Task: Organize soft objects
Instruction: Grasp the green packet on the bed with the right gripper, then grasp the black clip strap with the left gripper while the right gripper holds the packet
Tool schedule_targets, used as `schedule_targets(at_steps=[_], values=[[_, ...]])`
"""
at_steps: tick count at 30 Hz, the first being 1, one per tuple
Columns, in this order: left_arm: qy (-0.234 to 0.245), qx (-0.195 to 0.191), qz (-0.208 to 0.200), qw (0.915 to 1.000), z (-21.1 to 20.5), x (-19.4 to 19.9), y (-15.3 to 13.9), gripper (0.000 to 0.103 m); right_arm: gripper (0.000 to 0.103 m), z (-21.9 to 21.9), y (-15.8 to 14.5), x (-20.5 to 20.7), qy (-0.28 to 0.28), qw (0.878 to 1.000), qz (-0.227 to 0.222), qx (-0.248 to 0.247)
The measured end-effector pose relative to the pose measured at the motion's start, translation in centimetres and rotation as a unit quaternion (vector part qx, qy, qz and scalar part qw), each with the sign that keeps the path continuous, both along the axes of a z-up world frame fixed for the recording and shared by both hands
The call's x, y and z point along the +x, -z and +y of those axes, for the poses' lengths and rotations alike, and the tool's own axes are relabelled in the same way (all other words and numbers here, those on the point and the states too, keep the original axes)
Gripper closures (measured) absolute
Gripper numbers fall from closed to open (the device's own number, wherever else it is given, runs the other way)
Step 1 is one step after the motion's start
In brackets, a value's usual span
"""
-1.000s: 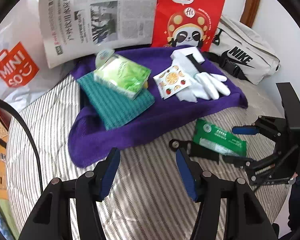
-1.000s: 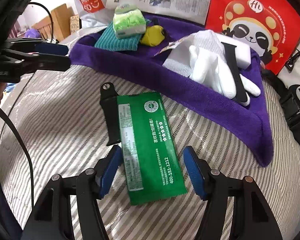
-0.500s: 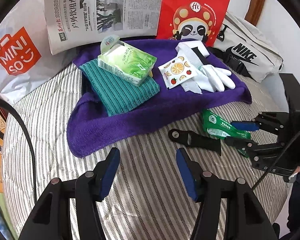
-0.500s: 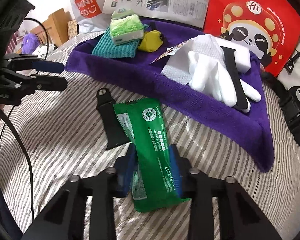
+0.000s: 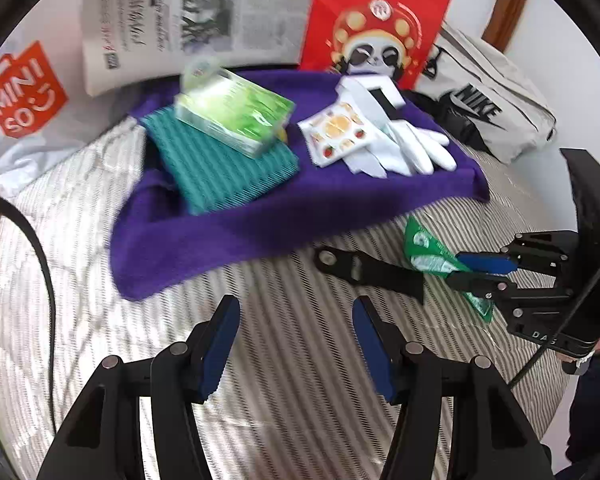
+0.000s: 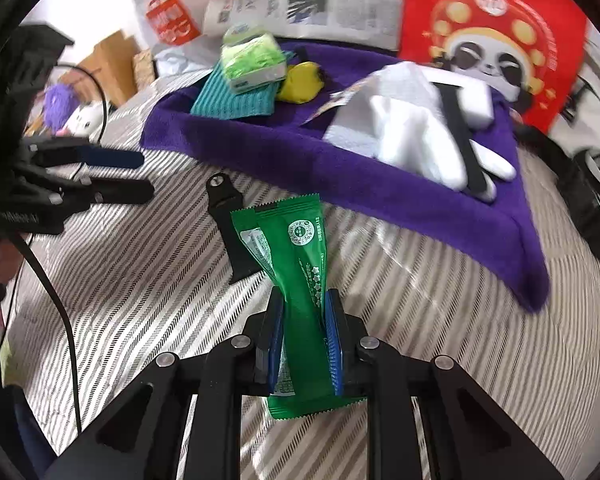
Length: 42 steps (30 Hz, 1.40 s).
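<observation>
A green wipes packet is squeezed between the blue pads of my right gripper, whose jaws are still closing on it; the packet buckles and lifts off the striped bedding. In the left wrist view the same packet sits in the right gripper at the right. My left gripper stands open over bare bedding with nothing between its fingers. A purple towel carries a teal cloth, a green tissue pack, a fruit-print sachet and white gloves.
A black strap piece lies on the bedding beside the packet. Behind the towel stand a newspaper, a red panda bag, a Miniso bag and a grey Nike bag. A yellow pouch lies on the towel.
My right gripper closed on the green packet, which went from lying flat to being pinched, folded and raised. The left gripper stayed open and hardly moved.
</observation>
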<state>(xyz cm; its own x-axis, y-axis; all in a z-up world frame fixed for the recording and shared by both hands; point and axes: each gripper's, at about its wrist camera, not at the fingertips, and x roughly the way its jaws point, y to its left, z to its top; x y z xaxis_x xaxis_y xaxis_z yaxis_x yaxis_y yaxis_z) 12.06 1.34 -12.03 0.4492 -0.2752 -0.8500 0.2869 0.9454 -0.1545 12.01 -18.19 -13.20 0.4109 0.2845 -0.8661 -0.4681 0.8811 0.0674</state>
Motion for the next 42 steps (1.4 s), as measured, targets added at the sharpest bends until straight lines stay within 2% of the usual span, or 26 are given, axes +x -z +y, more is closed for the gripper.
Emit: schedule_targets(at_steps=[5,11,16,20,24,27,32,35,38,42], values=[[0.005,0.010,0.007,0.9999,-2.8,0.5,0.8,0.046,0.084,-3.6,-0.9,-1.1,0.062,0.998,-0.013,0.011],[-0.021,0.024,0.015,0.9994,-5.6,1.8,1.2,0.046,0.084,-7.7,-1.8,-1.6,0.114,0.993,-0.021,0.019],[-0.044,0.053,0.030,0.9972,-7.5,2.9,2.2,0.046,0.084,-8.7,-2.2,-1.9,0.114,0.992,-0.026,0.041],[-0.074,0.062,0.028,0.9950,-8.0,3.3,2.4,0.037,0.084,-8.6,-2.2,-2.0,0.108,0.993,-0.025,0.052],[-0.081,0.098,0.017,0.9918,-9.5,3.1,2.6,0.031,0.084,-8.3,-1.8,-1.9,0.101,0.993,-0.022,0.059],[-0.079,0.089,0.021,0.9926,-8.9,3.0,2.7,0.028,0.084,-8.6,-1.6,-1.9,0.106,0.992,-0.021,0.060],[-0.054,0.098,0.026,0.9934,-6.7,2.0,2.6,0.026,0.084,-9.5,-1.6,-2.1,0.119,0.991,-0.019,0.063],[-0.057,0.102,0.027,0.9927,-4.9,0.9,2.5,0.025,0.084,-9.5,-1.6,-2.1,0.122,0.990,-0.020,0.062],[-0.069,0.087,0.033,0.9932,-3.0,0.3,2.6,0.026,0.083,-9.2,-1.7,-2.3,0.118,0.991,-0.022,0.066],[-0.070,0.087,0.029,0.9933,-2.8,0.3,2.5,0.026,0.083,-8.6,-1.9,-2.2,0.110,0.991,-0.021,0.068]])
